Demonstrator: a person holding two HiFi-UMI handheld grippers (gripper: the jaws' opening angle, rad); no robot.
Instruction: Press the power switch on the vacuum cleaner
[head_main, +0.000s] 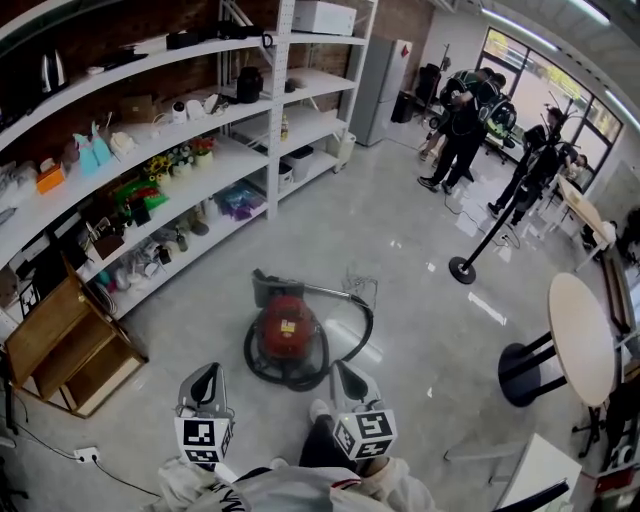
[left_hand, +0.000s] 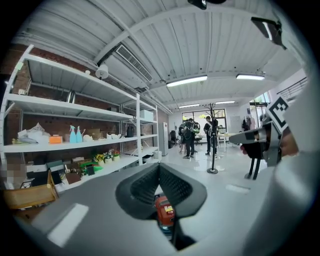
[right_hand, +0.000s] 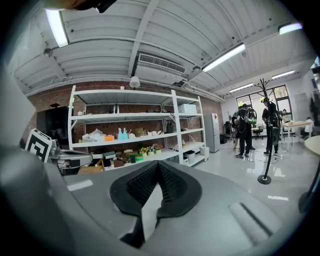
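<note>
Both closed and empty, left gripper (head_main: 208, 372) and right gripper (head_main: 343, 370) hover near the vacuum cleaner (head_main: 287, 330) on open floor (head_main: 400, 260)

White shelving (head_main: 274, 120) lines the left wall; a round table (head_main: 578, 340) stands right.

The vacuum's (head_main: 288, 335) red plastic shell had a glossy finish, while its black hose (head_main: 366, 322) looked duller. The grey floor (head_main: 400, 250) was polished smooth and mirrored the lights. White shelves (head_main: 250, 150) looked like matt painted metal against a rough brick wall (head_main: 398, 18). A crate (head_main: 65, 345) was bare wood. The left claw (left_hand: 159, 167) and right claw (right_hand: 159, 165) were matt grey plastic with black ribbed pads (left_hand: 140, 187).
</note>
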